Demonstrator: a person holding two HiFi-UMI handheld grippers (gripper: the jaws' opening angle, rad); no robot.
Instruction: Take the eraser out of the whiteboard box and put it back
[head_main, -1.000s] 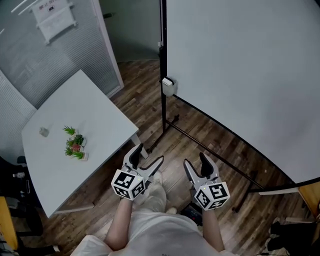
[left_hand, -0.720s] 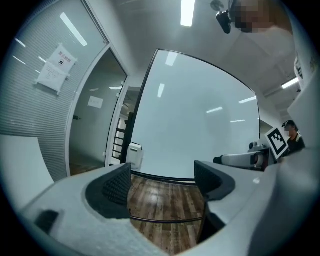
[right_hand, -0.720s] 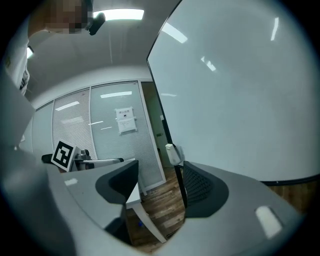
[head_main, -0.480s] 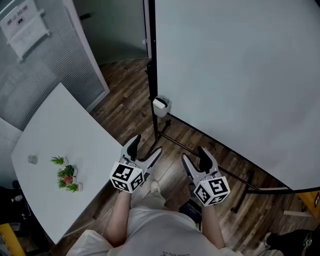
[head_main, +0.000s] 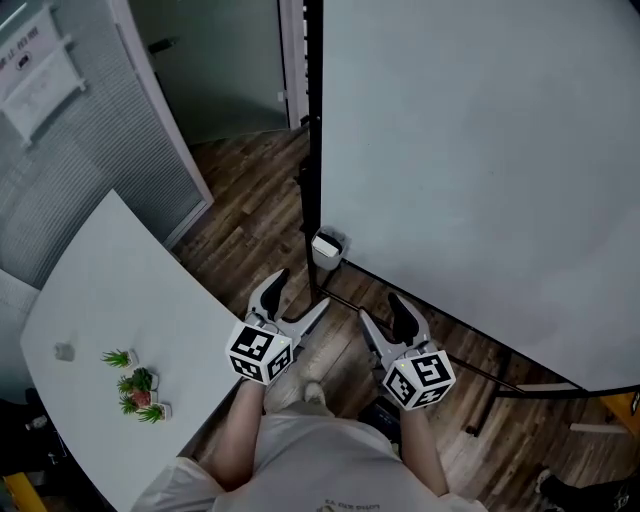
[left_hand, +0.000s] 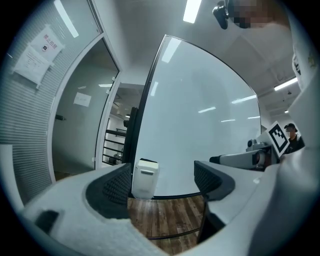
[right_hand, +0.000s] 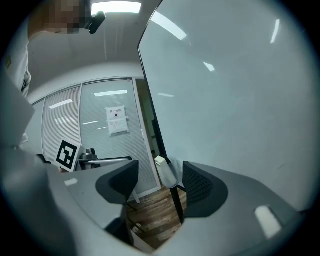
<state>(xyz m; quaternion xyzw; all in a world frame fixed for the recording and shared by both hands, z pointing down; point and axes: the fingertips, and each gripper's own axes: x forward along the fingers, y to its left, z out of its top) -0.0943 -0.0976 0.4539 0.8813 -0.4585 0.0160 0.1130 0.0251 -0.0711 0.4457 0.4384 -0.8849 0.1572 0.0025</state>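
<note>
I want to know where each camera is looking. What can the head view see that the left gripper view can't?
Only the head view shows the white table with little plants on it. Only the left gripper view shows the ceiling light. Both show the whiteboard, the white box on its frame, the wooden floor and the right gripper, which is open.

A small white whiteboard box (head_main: 327, 250) hangs upright at the lower left corner of the whiteboard (head_main: 480, 150), just right of the board's black post (head_main: 312, 120) and above the wooden floor (head_main: 250, 200). It is a rounded, open-topped container with a dark strip along its top edge. Whether that strip is the eraser cannot be told.
</note>
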